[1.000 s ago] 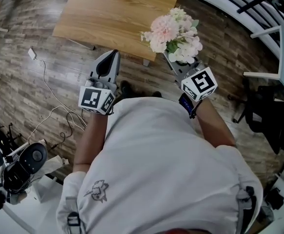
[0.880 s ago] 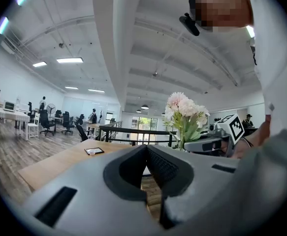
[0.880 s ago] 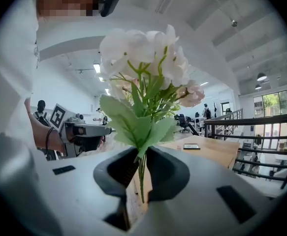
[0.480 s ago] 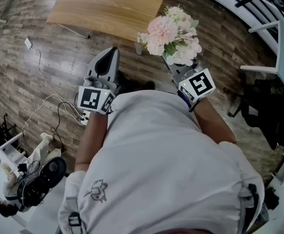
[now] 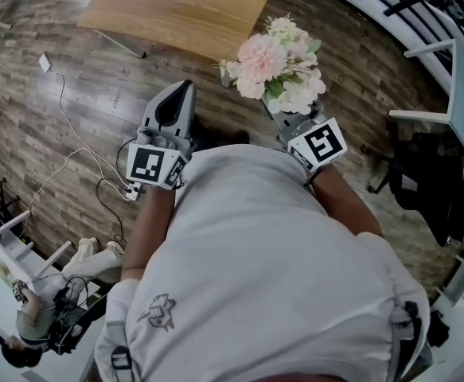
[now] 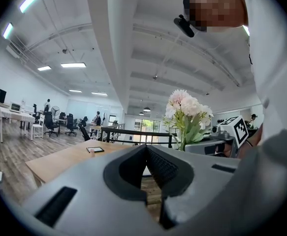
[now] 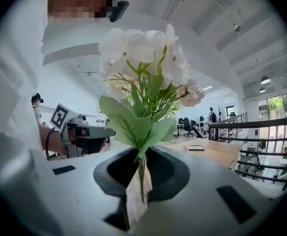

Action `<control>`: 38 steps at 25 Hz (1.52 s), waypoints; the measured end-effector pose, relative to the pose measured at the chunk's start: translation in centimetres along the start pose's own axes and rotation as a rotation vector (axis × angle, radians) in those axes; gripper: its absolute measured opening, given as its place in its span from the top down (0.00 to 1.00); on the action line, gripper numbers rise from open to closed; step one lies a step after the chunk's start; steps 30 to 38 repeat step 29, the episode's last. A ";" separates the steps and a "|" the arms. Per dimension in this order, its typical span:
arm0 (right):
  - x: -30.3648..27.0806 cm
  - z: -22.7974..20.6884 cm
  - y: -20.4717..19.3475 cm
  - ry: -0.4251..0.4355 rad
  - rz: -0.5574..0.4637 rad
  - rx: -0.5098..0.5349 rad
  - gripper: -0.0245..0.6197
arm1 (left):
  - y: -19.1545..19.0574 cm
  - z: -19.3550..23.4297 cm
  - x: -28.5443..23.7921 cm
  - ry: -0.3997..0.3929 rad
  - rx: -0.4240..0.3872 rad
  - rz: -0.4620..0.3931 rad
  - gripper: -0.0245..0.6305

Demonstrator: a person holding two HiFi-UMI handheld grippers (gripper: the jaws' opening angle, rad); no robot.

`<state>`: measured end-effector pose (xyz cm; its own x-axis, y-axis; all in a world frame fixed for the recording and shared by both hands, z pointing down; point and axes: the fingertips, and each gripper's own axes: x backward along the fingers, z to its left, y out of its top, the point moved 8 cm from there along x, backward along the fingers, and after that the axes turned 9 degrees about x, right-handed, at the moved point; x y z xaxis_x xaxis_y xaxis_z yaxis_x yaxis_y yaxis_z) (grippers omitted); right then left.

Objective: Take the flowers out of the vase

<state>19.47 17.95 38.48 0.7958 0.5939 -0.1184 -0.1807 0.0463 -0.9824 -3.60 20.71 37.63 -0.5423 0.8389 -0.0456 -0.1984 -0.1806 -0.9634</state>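
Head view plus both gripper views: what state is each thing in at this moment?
right gripper, shut on the stems of the flowers
flowers, upright, no vase around them
left gripper, shut, empty
phone, lying flat on the wooden table

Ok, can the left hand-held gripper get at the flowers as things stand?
Probably yes. The flowers stand in the right hand-held gripper, which is shut on them, with only open air between them and the left hand-held gripper. Its jaws are shut, so they would have to open first.
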 end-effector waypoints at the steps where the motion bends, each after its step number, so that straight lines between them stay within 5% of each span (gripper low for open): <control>1: -0.3 -0.1 0.1 0.001 -0.002 0.000 0.88 | 0.2 0.2 -0.1 0.001 -0.001 0.000 0.96; 38: -1.1 -0.5 0.2 0.011 -0.018 -0.008 0.89 | 0.7 0.9 -0.3 0.002 -0.012 -0.002 0.96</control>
